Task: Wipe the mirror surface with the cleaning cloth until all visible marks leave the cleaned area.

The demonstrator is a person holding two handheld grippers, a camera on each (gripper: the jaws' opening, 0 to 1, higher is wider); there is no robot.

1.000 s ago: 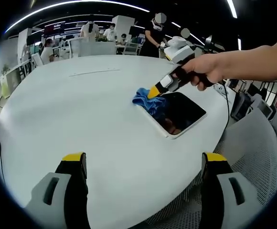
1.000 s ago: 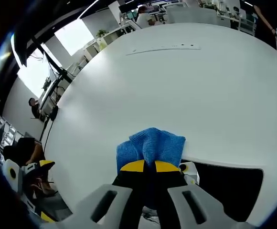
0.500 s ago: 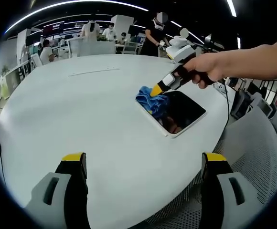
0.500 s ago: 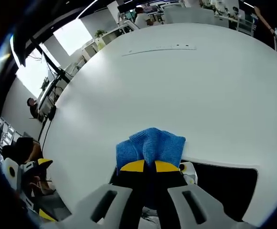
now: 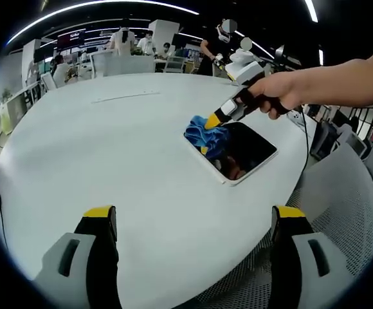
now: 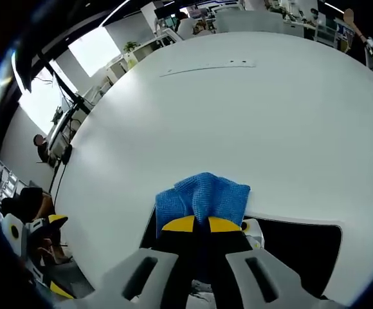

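Holding your left gripper [image 5: 190,222] low over the near edge of the white table [image 5: 90,141], you keep its jaws spread wide with nothing between them. That makes sense: it has no job in the wiping, and parked here, well apart from the mirror, it gives a clear look at the whole work area so cloth and mirror both stay in sight.

Further out, the mirror [image 5: 244,151] lies flat near the table's right-hand edge, a dark glass panel in a pale frame. Lying flat, it lets you press straight down on it without a second gripper steadying it.

At the mirror's far-left corner, your right gripper [image 5: 213,120] is clenched on the cleaning cloth [image 5: 206,136], with your hand [image 5: 278,93] angled down from the right. In the right gripper view the yellow-tipped jaws are pinched together at the rear of the blue cleaning cloth [image 6: 202,196], so the bunched bulk sits ahead of the right gripper [image 6: 195,224] as a pad. The cloth straddles the frame edge, partly on the mirror [image 6: 302,248] and partly on the table [image 6: 238,116]. I judge this to be a stroke at the corner, mid-task; whether marks remain on the glass is too small to tell.

Beyond the table, people and desks fill the background.
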